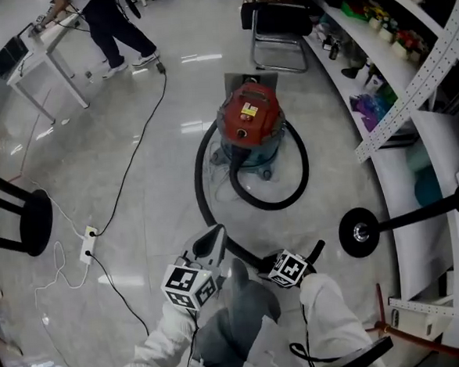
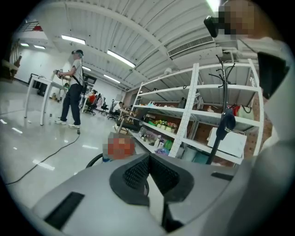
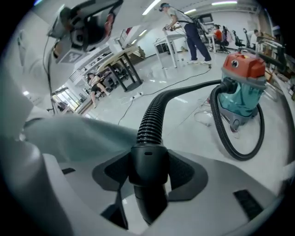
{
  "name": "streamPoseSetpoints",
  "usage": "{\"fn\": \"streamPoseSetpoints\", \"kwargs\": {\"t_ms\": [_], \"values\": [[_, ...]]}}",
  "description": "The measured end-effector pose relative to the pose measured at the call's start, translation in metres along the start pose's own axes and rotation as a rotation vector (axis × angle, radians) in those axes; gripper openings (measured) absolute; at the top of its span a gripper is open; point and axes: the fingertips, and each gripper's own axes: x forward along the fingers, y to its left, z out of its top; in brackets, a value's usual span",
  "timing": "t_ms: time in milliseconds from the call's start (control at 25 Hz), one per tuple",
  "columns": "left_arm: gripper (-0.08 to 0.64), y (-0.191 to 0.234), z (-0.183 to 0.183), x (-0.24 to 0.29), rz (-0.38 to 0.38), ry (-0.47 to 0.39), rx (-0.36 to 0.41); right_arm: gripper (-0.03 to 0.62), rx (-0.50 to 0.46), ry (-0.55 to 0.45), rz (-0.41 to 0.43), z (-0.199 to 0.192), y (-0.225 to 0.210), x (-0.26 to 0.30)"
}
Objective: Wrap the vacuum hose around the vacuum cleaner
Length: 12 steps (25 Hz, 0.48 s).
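My right gripper (image 3: 148,163) has its fingers clenched on the black end cuff of the vacuum hose (image 3: 154,113). The hose loops on the floor (image 1: 159,184) around the red-lidded vacuum cleaner (image 1: 250,122). My left gripper (image 2: 150,161) has its fingers pressed together, empty.

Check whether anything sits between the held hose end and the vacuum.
Nothing solid. The right gripper clamps the hose end; between it and the vacuum lies open floor, crossed only by the hose's own loop and a thin white cord at the base.

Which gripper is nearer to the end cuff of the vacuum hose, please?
Right. The right gripper is shut on the end cuff itself; the left gripper, shut and empty, sits to its left, apart.
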Motion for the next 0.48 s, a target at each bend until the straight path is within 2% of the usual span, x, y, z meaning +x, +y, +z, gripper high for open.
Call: {"fn": "streamPoseSetpoints", "kwargs": {"t_ms": [120, 200, 280, 360, 480], "values": [[0.002, 0.035, -0.057, 0.088, -0.075, -0.035, 0.058, 0.241, -0.121, -0.001, 0.021, -0.021, -0.078, 0.076], [0.002, 0.058, -0.104, 0.139, -0.089, -0.041, 0.125, 0.241, -0.178, 0.004, 0.021, -0.034, -0.124, 0.122], [0.002, 0.081, -0.155, 0.176, -0.08, -0.035, 0.158, 0.241, -0.214, 0.01, 0.023, -0.044, -0.159, 0.158], [0.002, 0.105, -0.201, 0.199, -0.065, -0.019, 0.142, 0.241, -0.244, 0.017, 0.025, -0.052, -0.185, 0.187], [0.002, 0.135, -0.25, 0.218, -0.041, 0.006, 0.105, 0.241, -0.265, 0.025, 0.029, -0.06, -0.217, 0.216]]}}
